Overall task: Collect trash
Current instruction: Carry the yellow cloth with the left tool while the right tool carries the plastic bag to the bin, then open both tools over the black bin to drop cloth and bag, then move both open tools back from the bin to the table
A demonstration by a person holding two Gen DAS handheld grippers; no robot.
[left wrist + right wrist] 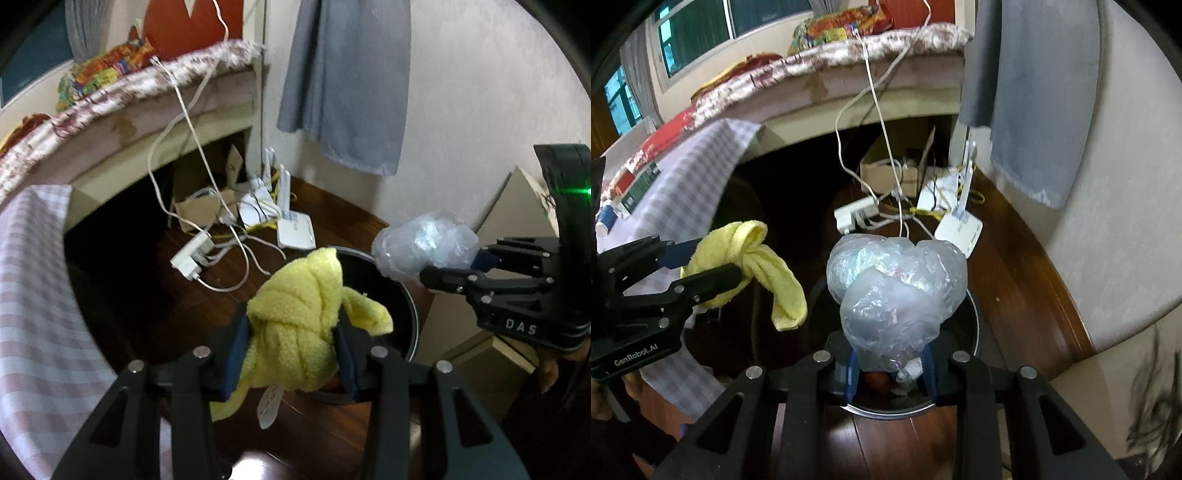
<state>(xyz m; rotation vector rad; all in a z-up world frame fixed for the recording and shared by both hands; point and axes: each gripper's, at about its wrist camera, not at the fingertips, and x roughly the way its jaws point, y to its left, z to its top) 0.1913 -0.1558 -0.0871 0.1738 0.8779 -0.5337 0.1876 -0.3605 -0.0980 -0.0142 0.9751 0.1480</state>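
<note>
Bed (155, 96) along the far side, mattress edge curving overhead, dark gap beneath it. Checked cloth (33, 295) draped over the near-left edge of the bed, hanging toward the floor. Grey garment (347, 81) hung against the pale wall at the right. Dark wooden floor (155, 302) open between bed edge and wall, narrowing toward the far corner. Round dark bin (975, 325) with a metal rim standing on that floor, near the wall's baseboard, some scraps visible inside. Cardboard box (886, 171) under the bed's far edge. White router (295, 230), power strip (192, 254) and loose white cables (177, 122) crowding the far corner, just beyond the bin. Left gripper (291, 343) pinching a knotted yellow towel (295, 314) between blue pads, held over the bin's near-left rim, a white tag dangling below. Right gripper (890, 365) clamped on a crumpled clear plastic bag (897, 288), held directly above the bin's opening.
</note>
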